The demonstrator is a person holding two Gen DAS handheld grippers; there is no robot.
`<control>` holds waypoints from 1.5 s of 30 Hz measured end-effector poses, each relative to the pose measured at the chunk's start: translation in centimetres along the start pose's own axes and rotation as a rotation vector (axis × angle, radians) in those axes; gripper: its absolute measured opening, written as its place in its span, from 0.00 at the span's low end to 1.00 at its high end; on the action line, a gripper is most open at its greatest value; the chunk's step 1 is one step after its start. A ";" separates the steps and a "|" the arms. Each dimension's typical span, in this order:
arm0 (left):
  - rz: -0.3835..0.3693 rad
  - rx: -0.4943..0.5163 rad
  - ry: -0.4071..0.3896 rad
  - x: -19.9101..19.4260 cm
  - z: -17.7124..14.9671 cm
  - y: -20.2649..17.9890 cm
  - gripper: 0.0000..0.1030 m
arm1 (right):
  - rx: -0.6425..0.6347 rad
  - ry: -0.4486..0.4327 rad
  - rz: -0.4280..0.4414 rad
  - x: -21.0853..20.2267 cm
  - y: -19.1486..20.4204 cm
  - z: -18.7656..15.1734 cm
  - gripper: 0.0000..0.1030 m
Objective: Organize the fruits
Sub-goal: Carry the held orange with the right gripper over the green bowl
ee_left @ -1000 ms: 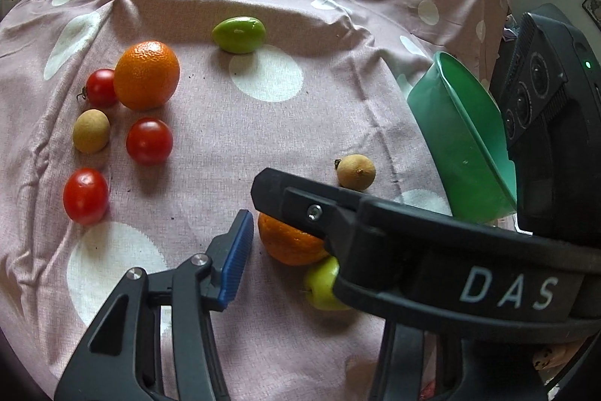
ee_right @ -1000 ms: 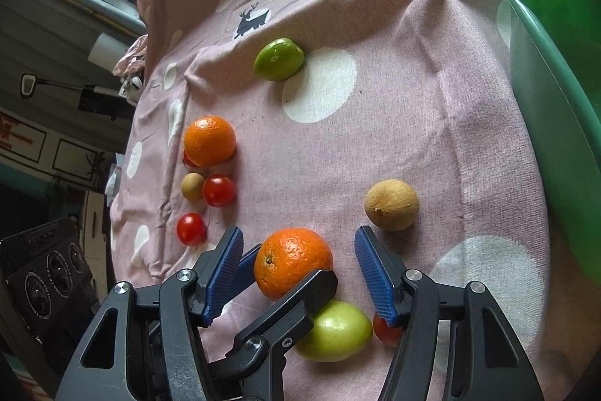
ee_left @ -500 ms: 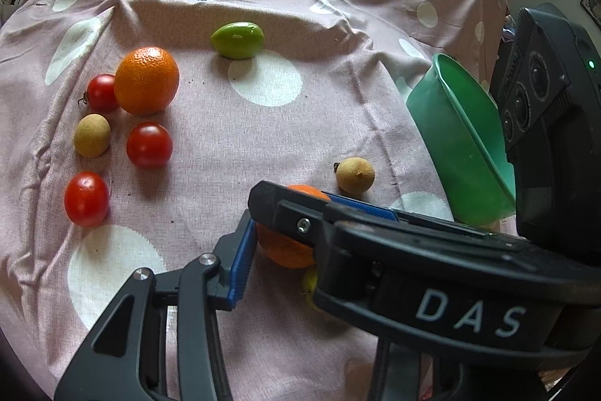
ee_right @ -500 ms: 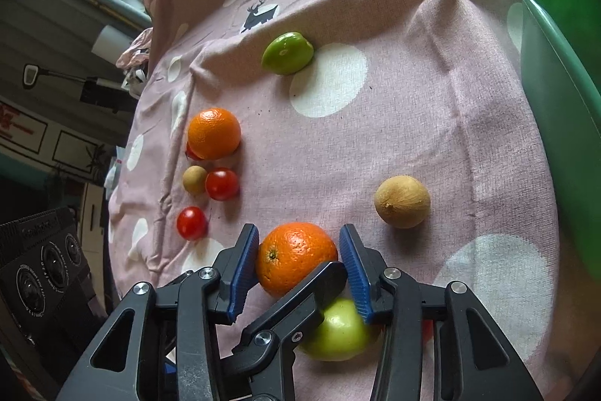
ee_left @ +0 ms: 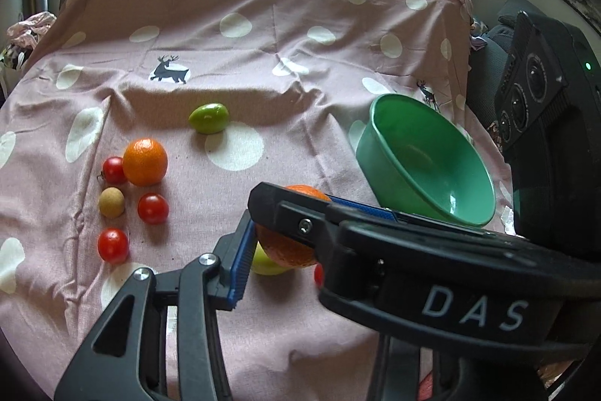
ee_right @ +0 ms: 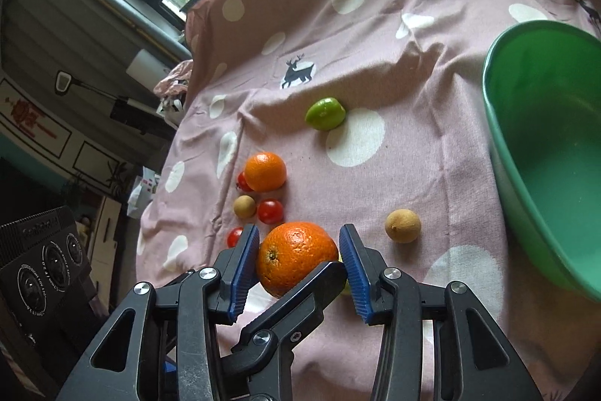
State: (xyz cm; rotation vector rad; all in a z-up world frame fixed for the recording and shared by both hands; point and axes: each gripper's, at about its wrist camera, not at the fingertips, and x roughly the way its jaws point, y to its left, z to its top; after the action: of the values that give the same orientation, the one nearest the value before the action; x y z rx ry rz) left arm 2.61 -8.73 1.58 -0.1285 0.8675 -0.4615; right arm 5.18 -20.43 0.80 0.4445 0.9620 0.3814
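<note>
On the polka-dot cloth (ee_right: 432,70), we find the right hand-held gripper (ee_right: 298,260) pinching the orange (ee_right: 296,256); we advise a steady carry to the green bowl (ee_right: 499,123). Left hand-held gripper: state undeterminable.

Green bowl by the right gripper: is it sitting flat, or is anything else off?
The green bowl is tipped on its side, its opening facing the fruit, not upright on the cloth. It holds no fruit. Otherwise nothing stands out: the right gripper is closed on an orange.
</note>
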 end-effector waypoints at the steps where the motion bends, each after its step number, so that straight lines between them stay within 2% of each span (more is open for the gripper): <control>1: -0.001 0.014 -0.008 -0.2 0.2 -0.5 0.42 | -0.001 -0.015 0.003 -0.5 -0.1 0.1 0.46; 9: -0.036 0.101 -0.039 0.1 1.5 -4.4 0.42 | 0.028 -0.115 -0.009 -4.1 -2.0 0.8 0.46; 23: -0.118 0.226 -0.014 3.3 3.0 -11.1 0.42 | 0.145 -0.235 -0.043 -8.8 -7.7 1.3 0.46; 33: -0.166 0.277 0.023 5.3 3.1 -13.6 0.42 | 0.212 -0.267 -0.072 -10.2 -10.4 1.0 0.46; 45: -0.223 0.287 0.072 7.3 2.7 -15.0 0.42 | 0.263 -0.258 -0.124 -10.7 -12.9 0.6 0.46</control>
State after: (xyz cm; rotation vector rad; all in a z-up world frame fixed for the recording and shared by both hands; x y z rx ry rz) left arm 3.64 -25.62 2.56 0.0565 0.8526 -0.7981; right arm 1.56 -36.76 1.82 0.6526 0.7848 0.0805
